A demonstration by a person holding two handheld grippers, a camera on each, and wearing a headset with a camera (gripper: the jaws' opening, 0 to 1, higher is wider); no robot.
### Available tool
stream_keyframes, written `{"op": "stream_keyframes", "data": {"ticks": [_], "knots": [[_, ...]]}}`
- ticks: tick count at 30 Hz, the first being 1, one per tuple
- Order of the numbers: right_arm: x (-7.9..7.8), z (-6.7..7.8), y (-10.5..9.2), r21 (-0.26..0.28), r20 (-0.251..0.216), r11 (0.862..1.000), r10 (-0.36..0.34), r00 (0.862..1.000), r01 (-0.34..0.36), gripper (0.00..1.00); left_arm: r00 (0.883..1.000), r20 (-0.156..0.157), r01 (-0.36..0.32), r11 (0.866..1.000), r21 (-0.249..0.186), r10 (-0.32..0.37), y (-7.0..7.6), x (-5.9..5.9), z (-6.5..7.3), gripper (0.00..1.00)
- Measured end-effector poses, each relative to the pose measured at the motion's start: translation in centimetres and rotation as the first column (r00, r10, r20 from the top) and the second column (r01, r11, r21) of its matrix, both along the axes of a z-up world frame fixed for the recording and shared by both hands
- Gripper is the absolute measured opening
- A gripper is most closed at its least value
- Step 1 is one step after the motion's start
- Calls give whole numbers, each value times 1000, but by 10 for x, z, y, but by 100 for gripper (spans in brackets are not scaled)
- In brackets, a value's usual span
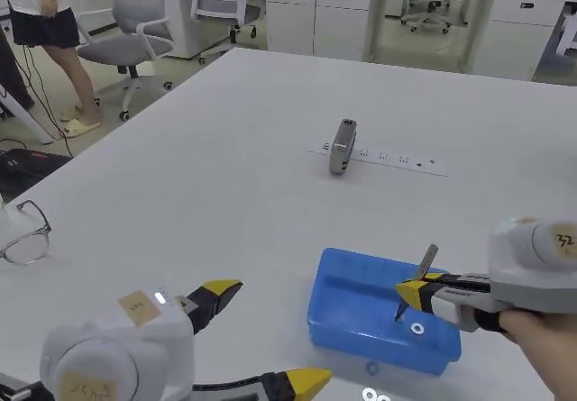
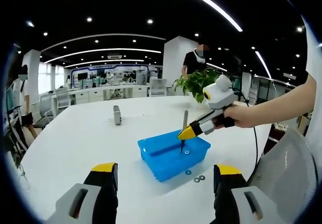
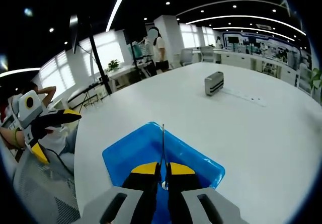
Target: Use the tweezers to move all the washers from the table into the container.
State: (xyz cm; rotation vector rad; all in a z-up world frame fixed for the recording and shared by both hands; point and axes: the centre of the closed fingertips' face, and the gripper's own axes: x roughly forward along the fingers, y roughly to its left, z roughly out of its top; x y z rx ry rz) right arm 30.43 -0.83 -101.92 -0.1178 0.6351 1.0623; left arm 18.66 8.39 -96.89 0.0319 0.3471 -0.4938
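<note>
White tabletop (image 1: 225, 176) runs out in front of me through a bright office. One washer (image 1: 416, 329) lies flat on the floor of the blue container (image 1: 361, 342), toward its right-hand end as I look down on it. Just beside that washer hangs the tip of the tweezers (image 1: 422, 268). They stand nearly upright inside the container, their top leaning a little away from me. My right gripper (image 1: 413, 295) is clenched on the tweezers about halfway up, its yellow-tipped jaws pressed together around them above the container. In the right gripper view the thin blades run straight up from between the jaws. Whether the tip touches the washer I cannot tell.

Three more washers (image 2: 196, 179) lie on the bare table just outside the container's near wall, close together, one nearer the wall than the other two. My left gripper (image 1: 270, 336) hovers to the left of the container, on my side of it, jaws spread wide and grasping nothing.

Well beyond the container a small silver device (image 1: 343, 146) stands on end at one end of a flat white strip (image 1: 397, 159). Far to the container's left a pair of glasses (image 1: 22, 234) rests on the table. Further off past the container are swivel chairs (image 1: 135, 31), white desks and a standing person (image 1: 50, 18).
</note>
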Motion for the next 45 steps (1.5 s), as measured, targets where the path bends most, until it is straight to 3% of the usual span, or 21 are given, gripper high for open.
{"op": "stream_keyframes", "data": {"ticks": [10,23,34,45], "knots": [[-3,-5,5,-33,21,999,40,999,-39,3,1000,-1,-1,1000,2,1,0,0,0,79],[-4,-13,2,-102,103,990,105,989,-95,3,1000,-5,3,1000,9,-3,0,0,-1,78],[-1,8,-1,-32,129,998,64,990,-60,3,1000,-11,12,1000,16,-12,-1,-1,-3,78],[-14,34,-3,64,135,997,28,990,-37,3,1000,-10,16,1000,14,-16,-2,-1,-3,78]]}}
